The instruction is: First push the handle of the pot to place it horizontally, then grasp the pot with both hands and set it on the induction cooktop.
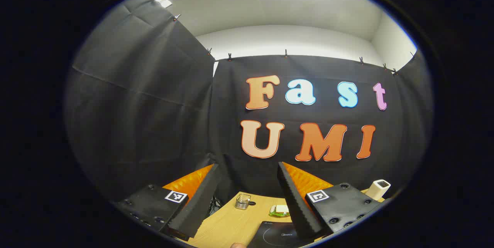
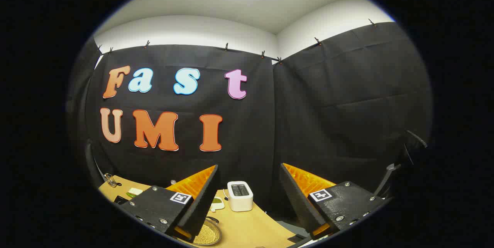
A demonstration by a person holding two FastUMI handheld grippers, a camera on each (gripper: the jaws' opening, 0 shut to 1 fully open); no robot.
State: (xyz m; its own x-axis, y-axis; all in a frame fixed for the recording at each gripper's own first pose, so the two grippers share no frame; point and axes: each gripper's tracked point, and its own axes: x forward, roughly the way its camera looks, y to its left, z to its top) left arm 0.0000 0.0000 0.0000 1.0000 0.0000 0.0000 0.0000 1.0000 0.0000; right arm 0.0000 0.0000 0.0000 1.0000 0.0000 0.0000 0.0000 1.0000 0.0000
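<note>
Wooden table (image 1: 231, 223) below and ahead. 1 clear glass cup (image 1: 242, 201) ahead between the fingers; 1 white toaster (image 2: 239, 196) ahead; 1 round dish of yellow grains (image 2: 207, 233) low, beside the left finger.

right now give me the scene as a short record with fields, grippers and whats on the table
left gripper: open, raised above the table, holding nothing
right gripper: open, holding nothing
table: light wood
induction cooktop: dark, at the table's near edge below the left gripper
glass jar: far side of the table
white appliance: between the right gripper's fingers, by the wall
dish of grains: near edge, right gripper view
</note>
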